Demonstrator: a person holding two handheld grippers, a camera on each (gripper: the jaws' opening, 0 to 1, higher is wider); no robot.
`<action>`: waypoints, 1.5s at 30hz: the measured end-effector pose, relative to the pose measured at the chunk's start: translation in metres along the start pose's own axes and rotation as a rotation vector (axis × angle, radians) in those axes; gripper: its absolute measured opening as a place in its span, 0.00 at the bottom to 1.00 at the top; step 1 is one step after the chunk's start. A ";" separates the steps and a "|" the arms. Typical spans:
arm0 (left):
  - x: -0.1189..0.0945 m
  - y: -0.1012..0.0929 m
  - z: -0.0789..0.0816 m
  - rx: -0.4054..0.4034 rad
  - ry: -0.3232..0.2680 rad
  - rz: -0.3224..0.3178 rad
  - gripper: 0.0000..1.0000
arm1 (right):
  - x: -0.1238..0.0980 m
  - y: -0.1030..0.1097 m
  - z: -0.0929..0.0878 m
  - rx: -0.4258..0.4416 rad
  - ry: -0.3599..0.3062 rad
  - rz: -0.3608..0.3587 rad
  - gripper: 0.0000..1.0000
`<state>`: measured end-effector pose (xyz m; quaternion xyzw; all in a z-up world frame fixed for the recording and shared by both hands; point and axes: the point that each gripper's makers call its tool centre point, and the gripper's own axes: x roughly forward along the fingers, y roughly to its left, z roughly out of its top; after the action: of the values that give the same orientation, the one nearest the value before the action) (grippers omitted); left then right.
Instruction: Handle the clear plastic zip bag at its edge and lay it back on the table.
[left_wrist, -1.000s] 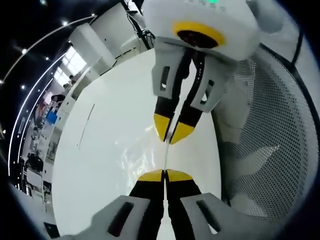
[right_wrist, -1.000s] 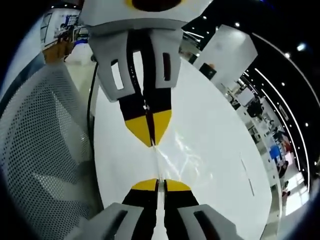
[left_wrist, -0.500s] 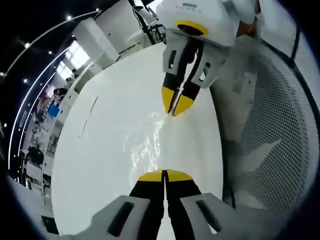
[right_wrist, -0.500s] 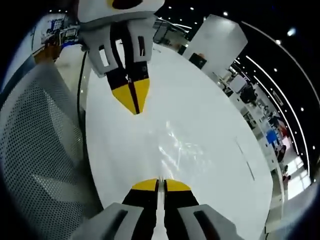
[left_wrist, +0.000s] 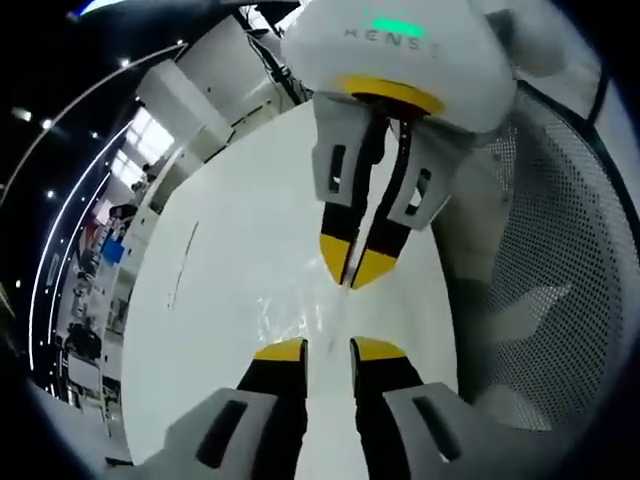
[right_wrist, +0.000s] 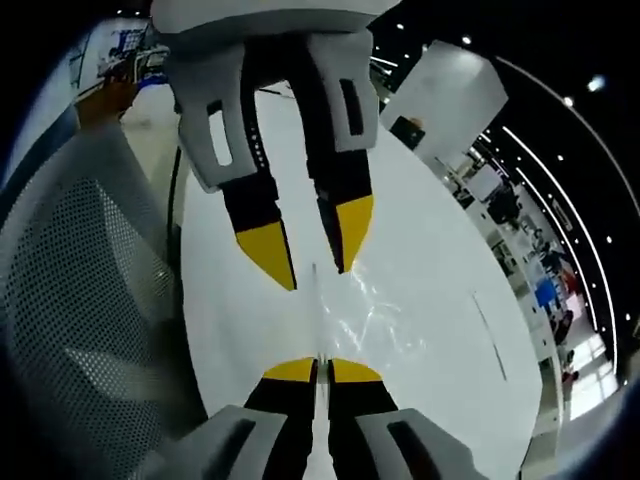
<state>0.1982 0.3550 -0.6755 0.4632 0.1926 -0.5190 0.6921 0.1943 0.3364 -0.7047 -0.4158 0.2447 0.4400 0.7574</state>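
The clear plastic zip bag (left_wrist: 296, 318) lies as faint glints on the white table (left_wrist: 220, 290). One thin edge of the bag (right_wrist: 316, 310) rises toward me in the right gripper view. My right gripper (right_wrist: 317, 368) is shut on that edge and also hangs from above as the right gripper (left_wrist: 352, 276) in the left gripper view. My left gripper (left_wrist: 328, 350) is open, its yellow tips on either side of the bag's edge without touching it. The left gripper (right_wrist: 310, 252) shows again in the right gripper view, spread over the bag.
A grey mesh chair back (left_wrist: 560, 250) stands close beside the table's edge, seen also as the mesh chair (right_wrist: 70, 290). A thin dark line (left_wrist: 182, 265) marks the table top. White partitions (right_wrist: 450, 95) and shelving lie beyond the table.
My left gripper has opened and let go of the bag's edge. The two grippers, farther apart half a second ago, have come closer again. The right gripper stays shut.
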 end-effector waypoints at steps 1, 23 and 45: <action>0.001 -0.001 0.000 0.009 0.002 -0.003 0.12 | 0.000 0.000 0.001 -0.003 0.000 -0.001 0.00; 0.004 -0.010 -0.009 0.002 0.046 -0.022 0.00 | -0.002 0.003 0.005 -0.013 -0.016 0.005 0.00; 0.001 -0.012 -0.025 -0.040 0.105 -0.016 0.00 | 0.000 0.004 0.005 -0.020 -0.017 0.010 0.00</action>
<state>0.1928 0.3752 -0.6936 0.4745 0.2427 -0.4956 0.6858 0.1904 0.3416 -0.7040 -0.4183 0.2361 0.4496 0.7531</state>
